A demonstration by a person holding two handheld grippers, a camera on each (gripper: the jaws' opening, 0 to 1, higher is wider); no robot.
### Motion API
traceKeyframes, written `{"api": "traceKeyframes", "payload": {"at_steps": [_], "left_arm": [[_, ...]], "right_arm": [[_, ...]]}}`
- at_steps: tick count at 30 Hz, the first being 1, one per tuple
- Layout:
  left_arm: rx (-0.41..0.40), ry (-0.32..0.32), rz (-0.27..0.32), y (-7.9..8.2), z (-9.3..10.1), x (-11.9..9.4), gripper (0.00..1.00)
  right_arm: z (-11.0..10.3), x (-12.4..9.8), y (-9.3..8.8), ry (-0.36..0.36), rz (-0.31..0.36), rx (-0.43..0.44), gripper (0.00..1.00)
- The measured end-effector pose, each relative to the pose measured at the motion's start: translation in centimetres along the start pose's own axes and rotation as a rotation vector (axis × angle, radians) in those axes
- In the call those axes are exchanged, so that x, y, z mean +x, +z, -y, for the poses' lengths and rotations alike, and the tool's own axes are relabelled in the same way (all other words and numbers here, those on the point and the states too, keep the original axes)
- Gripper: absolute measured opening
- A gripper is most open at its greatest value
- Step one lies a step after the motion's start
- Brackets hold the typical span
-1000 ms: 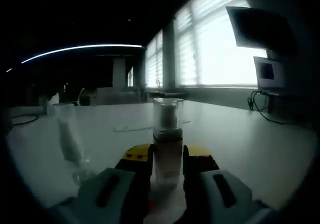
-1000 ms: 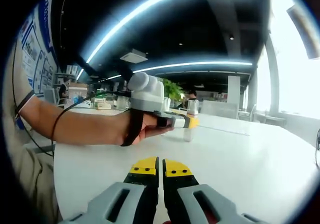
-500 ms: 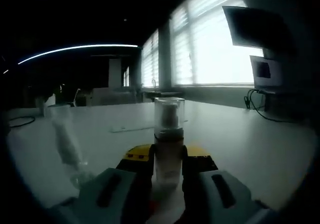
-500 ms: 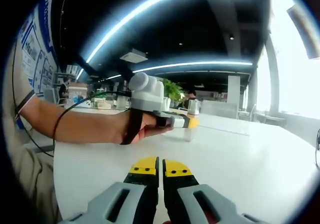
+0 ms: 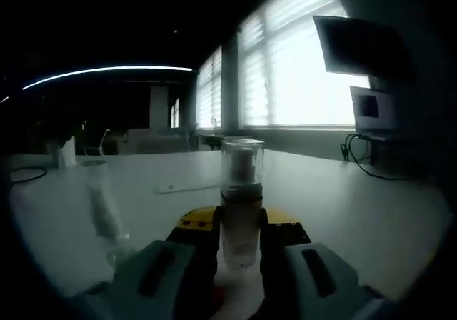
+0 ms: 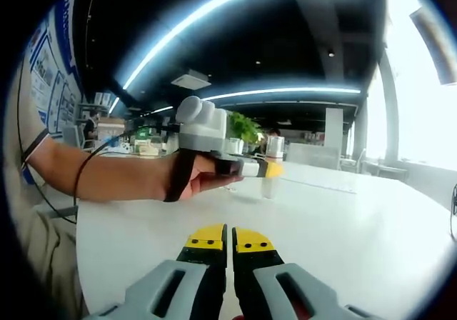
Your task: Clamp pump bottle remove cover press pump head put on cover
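While the left gripper point(image 5: 240, 238) has its yellow-tipped jaws closed on the lower body of the bottle point(image 5: 240, 204), the first step, the clamping, looks done, and the cover point(image 5: 242, 164) is still on, so I judge the cover removal to be the step in hand. In the left gripper view the bottle stands upright between the jaws, its long axis vertical, its clear cover pointing straight up with the pump head showing faintly inside it; whether its base touches the table point(image 5: 343, 206) or hangs just above it I cannot tell. In the right gripper view the same bottle point(image 6: 272, 168) shows well ahead, upright over the white table point(image 6: 343, 227), pinched by the left gripper point(image 6: 265, 168), which a hand point(image 6: 196, 183) holds out from the left. The right gripper point(image 6: 229, 243) has its jaws pressed together with nothing between them, low over the table and well apart from the bottle. The next move, as I judge it, calls for the right gripper to open, travel to the bottle, close on the cover from the side and lift straight up along the bottle's axis while the left keeps a firm clamp, since a tilted pull might drag the bottle out of the jaws.
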State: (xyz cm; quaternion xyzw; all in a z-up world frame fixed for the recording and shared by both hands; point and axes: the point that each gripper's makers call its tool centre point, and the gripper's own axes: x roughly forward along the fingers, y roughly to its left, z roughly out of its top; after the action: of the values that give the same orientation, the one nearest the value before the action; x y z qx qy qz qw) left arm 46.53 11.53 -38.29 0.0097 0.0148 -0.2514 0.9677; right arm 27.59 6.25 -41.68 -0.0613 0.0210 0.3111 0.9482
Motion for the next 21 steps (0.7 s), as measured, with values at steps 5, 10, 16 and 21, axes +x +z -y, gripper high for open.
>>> {"api": "traceKeyframes", "payload": {"at_steps": [5, 10, 16, 21], "left_arm": [[-0.015, -0.015, 0.003, 0.4, -0.1, -0.4, 0.13], [-0.012, -0.019, 0.011, 0.7, -0.4, -0.9, 0.13], [-0.012, -0.024, 0.013, 0.9, -0.5, -1.4, 0.13], [-0.006, -0.039, 0.021, 1.3, -0.3, -2.2, 0.13]], "right_arm": [[0.0, 0.0, 0.0, -0.001, -0.001, -0.001, 0.00], [0.1, 0.0, -0.1, -0.001, -0.003, 0.000, 0.00], [0.1, 0.0, -0.1, -0.001, -0.005, -0.002, 0.00], [0.1, 0.1, -0.1, -0.002, -0.006, -0.001, 0.00]]}}
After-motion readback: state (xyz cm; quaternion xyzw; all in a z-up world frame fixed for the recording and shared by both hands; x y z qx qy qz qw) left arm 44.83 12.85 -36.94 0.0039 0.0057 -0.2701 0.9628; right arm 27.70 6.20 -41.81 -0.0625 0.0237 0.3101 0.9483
